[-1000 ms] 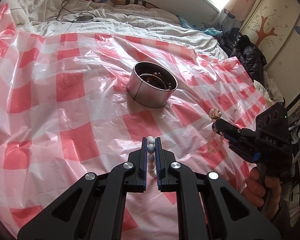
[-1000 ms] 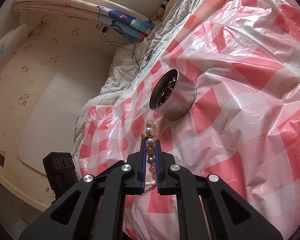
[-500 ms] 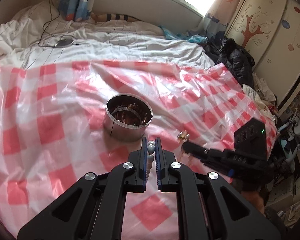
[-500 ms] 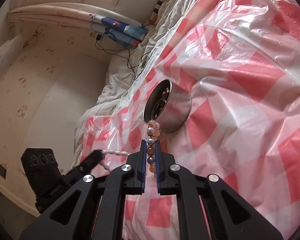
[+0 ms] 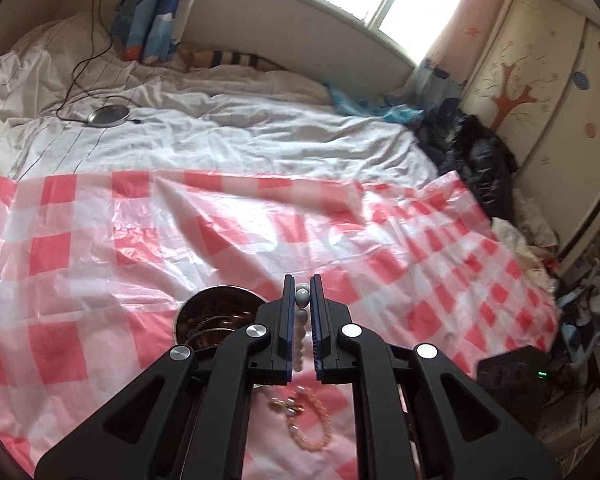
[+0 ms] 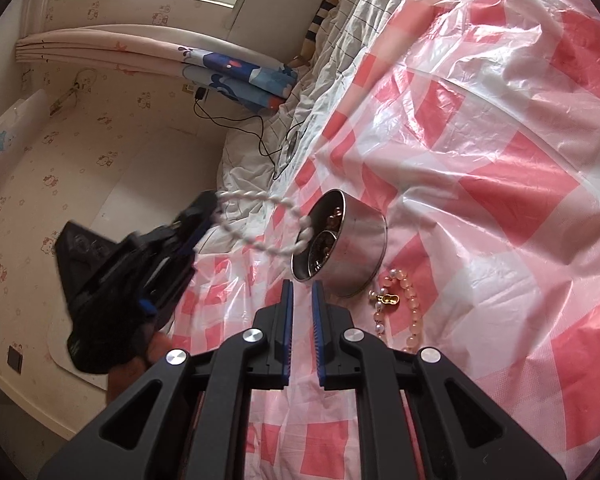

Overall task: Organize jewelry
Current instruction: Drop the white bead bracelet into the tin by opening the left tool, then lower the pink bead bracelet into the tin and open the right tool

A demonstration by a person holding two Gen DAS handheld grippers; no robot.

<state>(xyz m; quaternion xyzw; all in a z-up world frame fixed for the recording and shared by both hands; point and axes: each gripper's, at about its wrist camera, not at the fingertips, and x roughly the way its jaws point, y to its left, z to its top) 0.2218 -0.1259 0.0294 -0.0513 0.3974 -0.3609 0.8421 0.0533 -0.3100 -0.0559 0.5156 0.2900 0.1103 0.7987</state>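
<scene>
My left gripper is shut on a white pearl necklace. In the right wrist view the left gripper holds the pearl strand in the air, its far end hanging at the rim of the round metal tin, which holds other jewelry. The tin sits just left of my left fingers. My right gripper is open and empty, close to the tin. A pink bead bracelet with a gold charm lies on the cloth beside the tin; it also shows in the left wrist view.
A red-and-white checked plastic sheet covers the bed. White bedding with a round metal disc and cable lies beyond it. Dark clothes pile at the bed's right side by a wardrobe. A wall stands at the left in the right wrist view.
My right gripper has opened and let the pink bead bracelet drop onto the cloth beside the tin. My left gripper has carried the pearl necklace up over the tin.
</scene>
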